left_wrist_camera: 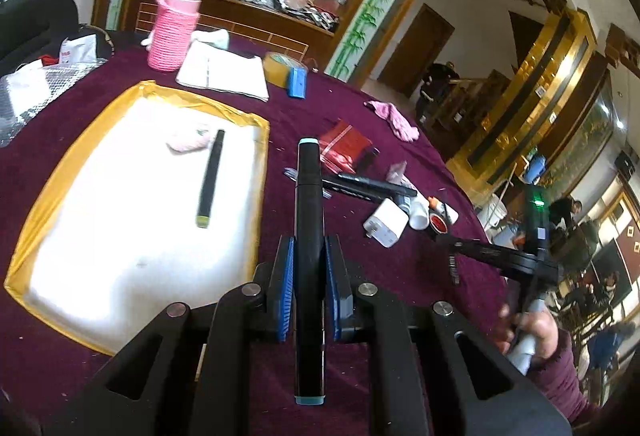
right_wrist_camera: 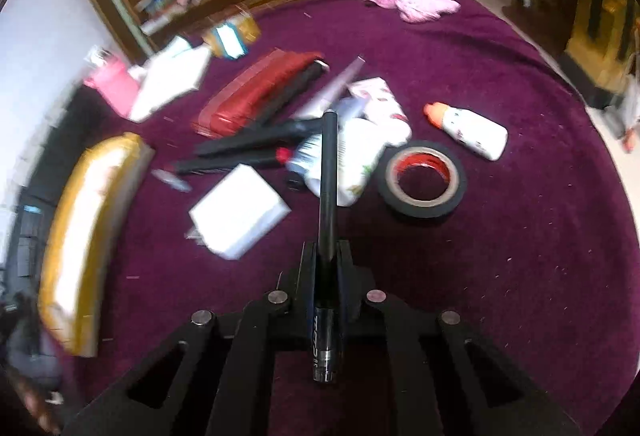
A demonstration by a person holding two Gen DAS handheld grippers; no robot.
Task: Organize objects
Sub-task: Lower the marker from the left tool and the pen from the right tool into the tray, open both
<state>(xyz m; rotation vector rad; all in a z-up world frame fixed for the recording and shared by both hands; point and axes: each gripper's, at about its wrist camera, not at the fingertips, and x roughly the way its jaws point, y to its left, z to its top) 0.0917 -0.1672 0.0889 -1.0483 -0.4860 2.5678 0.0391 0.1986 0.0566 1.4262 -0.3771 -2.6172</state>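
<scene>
My left gripper (left_wrist_camera: 309, 248) is shut on a black marker with teal caps (left_wrist_camera: 307, 196), held above the purple table just right of a yellow-edged tray with a white lining (left_wrist_camera: 132, 204). In the tray lie a black marker with a yellow-green cap (left_wrist_camera: 211, 178) and a small pink item (left_wrist_camera: 189, 142). My right gripper (right_wrist_camera: 329, 250) is shut on a thin black pen (right_wrist_camera: 328, 188), held above a pile of loose items. The right gripper also shows in the left wrist view (left_wrist_camera: 508, 256) at the right.
The pile holds a white charger (right_wrist_camera: 240, 212), a black tape roll with a red core (right_wrist_camera: 422, 178), a white bottle with an orange cap (right_wrist_camera: 468, 130), black markers (right_wrist_camera: 256, 142) and a red packet (right_wrist_camera: 256, 96). A pink-sleeved bottle (left_wrist_camera: 174, 32), a notebook (left_wrist_camera: 224, 70) and yellow tape (left_wrist_camera: 278, 68) stand farther back.
</scene>
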